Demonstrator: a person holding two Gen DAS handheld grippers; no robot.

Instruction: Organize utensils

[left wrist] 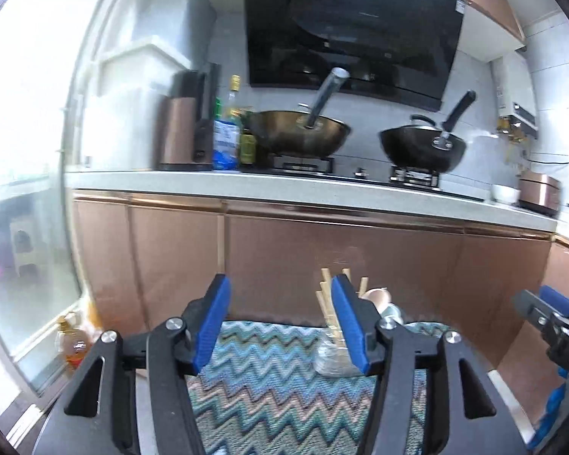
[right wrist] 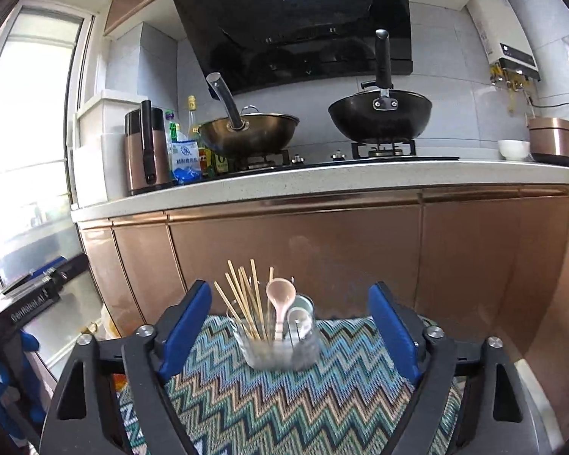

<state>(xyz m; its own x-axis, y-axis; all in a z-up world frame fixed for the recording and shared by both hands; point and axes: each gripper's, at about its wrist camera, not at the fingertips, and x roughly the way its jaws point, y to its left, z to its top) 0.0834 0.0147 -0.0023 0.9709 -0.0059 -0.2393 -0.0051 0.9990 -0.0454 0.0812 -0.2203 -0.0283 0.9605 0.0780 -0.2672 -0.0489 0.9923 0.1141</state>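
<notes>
Jar: the clear glass jar (right wrist: 278, 345) stands on the zigzag cloth (right wrist: 322, 398) on the low tabletop, near its far edge.
Inside: thin wooden chopsticks (right wrist: 242, 295) lean left and a pink spoon (right wrist: 280, 295) stands up, so all seem put away.
Right tool (right wrist: 290, 330): wide open, holding nothing, jar just ahead.
Left tool (left wrist: 280, 324): wide open, empty, off to the jar's left side.
Behind: brown cupboard doors (right wrist: 322, 250).
</notes>
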